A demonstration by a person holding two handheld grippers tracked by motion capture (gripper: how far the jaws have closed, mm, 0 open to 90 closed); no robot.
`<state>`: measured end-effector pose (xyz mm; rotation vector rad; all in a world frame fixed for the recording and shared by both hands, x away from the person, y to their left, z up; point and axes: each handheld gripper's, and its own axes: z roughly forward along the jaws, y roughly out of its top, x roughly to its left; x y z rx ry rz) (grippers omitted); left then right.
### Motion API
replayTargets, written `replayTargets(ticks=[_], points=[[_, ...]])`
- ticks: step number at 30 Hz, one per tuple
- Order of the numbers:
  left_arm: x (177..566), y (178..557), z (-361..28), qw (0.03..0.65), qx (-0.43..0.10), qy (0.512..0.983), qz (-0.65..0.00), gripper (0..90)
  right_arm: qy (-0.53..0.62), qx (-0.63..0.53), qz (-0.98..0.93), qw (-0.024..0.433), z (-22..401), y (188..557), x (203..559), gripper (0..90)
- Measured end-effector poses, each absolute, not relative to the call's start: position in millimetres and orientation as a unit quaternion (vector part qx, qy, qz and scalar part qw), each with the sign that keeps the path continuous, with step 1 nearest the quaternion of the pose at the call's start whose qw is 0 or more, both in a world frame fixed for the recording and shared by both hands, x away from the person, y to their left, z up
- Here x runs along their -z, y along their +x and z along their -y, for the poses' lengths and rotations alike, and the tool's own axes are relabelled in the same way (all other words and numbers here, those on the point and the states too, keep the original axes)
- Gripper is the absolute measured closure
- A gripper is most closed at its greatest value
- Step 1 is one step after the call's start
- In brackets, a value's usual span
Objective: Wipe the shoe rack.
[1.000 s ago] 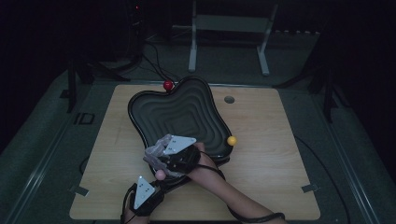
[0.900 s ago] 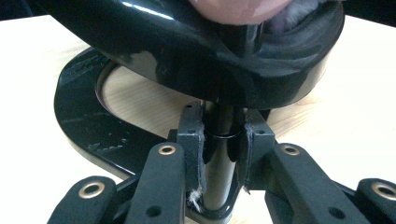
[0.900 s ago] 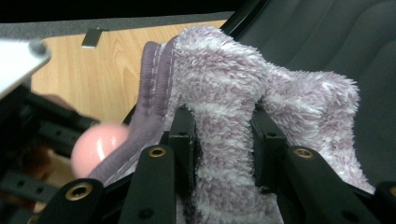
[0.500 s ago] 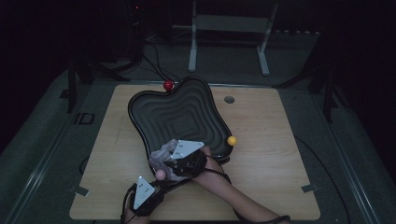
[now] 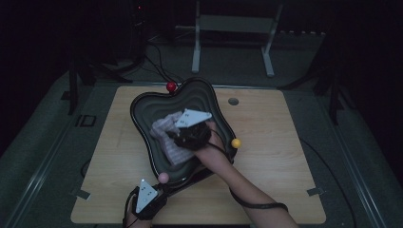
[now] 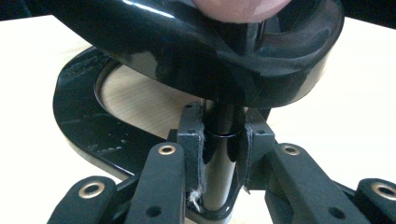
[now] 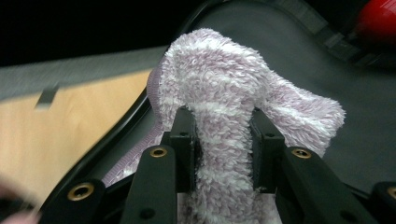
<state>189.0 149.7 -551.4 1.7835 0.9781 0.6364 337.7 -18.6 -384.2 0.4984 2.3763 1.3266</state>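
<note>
A black wavy-rimmed bowl point(image 5: 142, 102) stands on a stand over the wooden table point(image 5: 285, 180). Inside it lies a pink-and-white fluffy cloth point(image 5: 164, 128). My right gripper point(image 5: 177, 136) is over the bowl's middle, shut on a fold of the cloth point(image 7: 219, 84), which bulges above the right gripper point(image 7: 223, 135). At the table's front edge my left gripper point(image 5: 158, 189) is shut on the stand's black post point(image 6: 218, 163). In the left gripper view the left gripper point(image 6: 223, 135) clamps that post under the bowl's underside point(image 6: 187, 51), above the stand's ring base point(image 6: 88, 130).
Small balls sit on the bowl's rim: a red ball point(image 5: 170, 87) at the back, a yellow ball point(image 5: 235, 143) at the right, a pink ball point(image 5: 163, 177) at the front. A round hole point(image 5: 233, 101) marks the table. A metal frame point(image 5: 233, 42) stands behind the table.
My right gripper has carried the cloth from the bowl's front edge farther in and to the right, toward the bowl's middle. The left gripper has stayed on the post.
</note>
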Motion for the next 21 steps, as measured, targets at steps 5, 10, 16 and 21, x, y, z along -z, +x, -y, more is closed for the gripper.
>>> replayTargets(ticks=[5,10,16,21], points=[[551,189,-150,0.485,-0.259,0.732,-0.402,74.1,0.211,-0.472,-0.832,0.203,3,370,356,67.9],[552,189,-150,0.486,-0.259,0.731,-0.403,74.1,0.218,-0.46,-0.833,0.217,-22,395,346,67.8],[552,189,-150,0.486,-0.26,0.731,-0.403,74.1,0.229,-0.444,-0.836,0.228,-47,415,353,67.5],[552,189,-151,0.484,-0.261,0.73,-0.406,74.1,0.237,-0.444,-0.835,0.221,-52,414,368,66.4]])
